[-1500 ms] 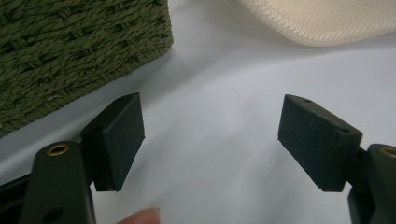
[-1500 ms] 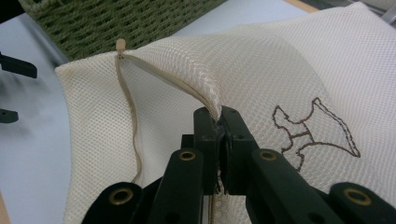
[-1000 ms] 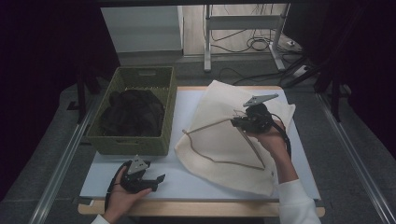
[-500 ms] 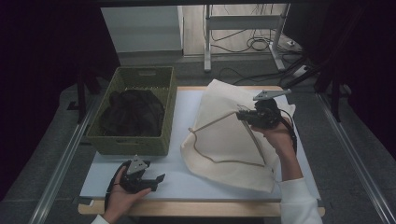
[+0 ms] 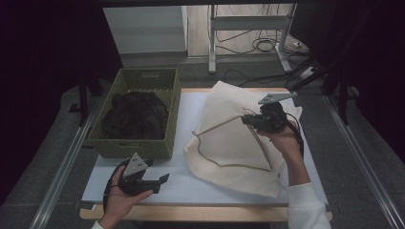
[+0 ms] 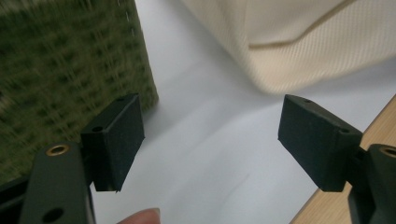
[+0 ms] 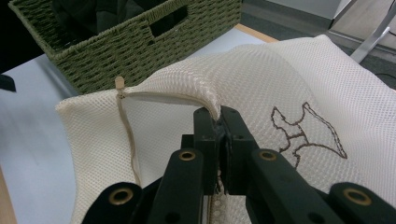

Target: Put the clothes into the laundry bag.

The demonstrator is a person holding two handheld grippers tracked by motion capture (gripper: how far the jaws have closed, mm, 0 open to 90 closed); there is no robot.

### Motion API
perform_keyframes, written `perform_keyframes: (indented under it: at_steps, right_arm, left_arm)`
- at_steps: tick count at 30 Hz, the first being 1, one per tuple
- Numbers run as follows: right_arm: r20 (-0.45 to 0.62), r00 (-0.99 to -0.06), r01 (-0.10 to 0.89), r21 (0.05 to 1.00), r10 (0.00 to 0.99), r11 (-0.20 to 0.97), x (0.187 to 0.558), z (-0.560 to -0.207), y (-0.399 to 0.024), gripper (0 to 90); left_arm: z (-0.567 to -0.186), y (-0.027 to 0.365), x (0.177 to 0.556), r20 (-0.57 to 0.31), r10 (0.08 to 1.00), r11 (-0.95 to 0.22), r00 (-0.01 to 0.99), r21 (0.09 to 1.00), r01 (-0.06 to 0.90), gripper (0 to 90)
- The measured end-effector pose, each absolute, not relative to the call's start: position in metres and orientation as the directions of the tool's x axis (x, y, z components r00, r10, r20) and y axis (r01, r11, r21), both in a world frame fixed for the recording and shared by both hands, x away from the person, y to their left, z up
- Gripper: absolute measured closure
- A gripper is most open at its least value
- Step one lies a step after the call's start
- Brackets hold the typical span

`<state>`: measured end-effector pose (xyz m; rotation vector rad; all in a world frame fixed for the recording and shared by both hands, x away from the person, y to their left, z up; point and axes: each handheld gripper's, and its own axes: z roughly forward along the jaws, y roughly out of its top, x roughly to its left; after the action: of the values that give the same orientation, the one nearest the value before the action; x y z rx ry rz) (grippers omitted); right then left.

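Observation:
A cream mesh laundry bag (image 5: 234, 138) lies on the white table, its zippered upper edge lifted. My right gripper (image 5: 247, 119) is shut on that edge, and in the right gripper view (image 7: 217, 116) the pinched mesh bag (image 7: 261, 74) arches up with its zip pull (image 7: 120, 83) at the left end. A green woven basket (image 5: 173, 98) at the left holds dark clothes (image 5: 136, 114). Near the front left of the table, my left gripper (image 5: 165, 178) hangs open with nothing in it. In the left gripper view (image 6: 210, 140) it sits between the basket (image 6: 56, 70) and the bag's corner (image 6: 299, 60).
The white table top (image 5: 188, 183) has a wooden front edge (image 5: 200, 213). Metal rails (image 5: 62, 171) run along both sides of the table. A desk frame and cables (image 5: 258, 45) stand on the floor behind.
My right gripper has drawn the bag's edge upward and a little to the right, raising the fold. My left gripper has risen slightly off the table.

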<state>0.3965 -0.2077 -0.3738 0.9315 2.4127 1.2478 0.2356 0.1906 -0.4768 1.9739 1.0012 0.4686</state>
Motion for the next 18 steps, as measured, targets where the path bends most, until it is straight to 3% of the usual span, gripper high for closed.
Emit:
perform_keyframes:
  at_steps: [18]
  right_arm:
    - [0.048, -0.758, 0.413, 0.808, 0.651, 0.421, 0.396, -0.373, -0.212, 86.2]
  left_arm:
    - [-0.419, 0.200, 0.258, -0.078, 0.808, -0.232, 0.584, 0.870, 0.436, 21.5]
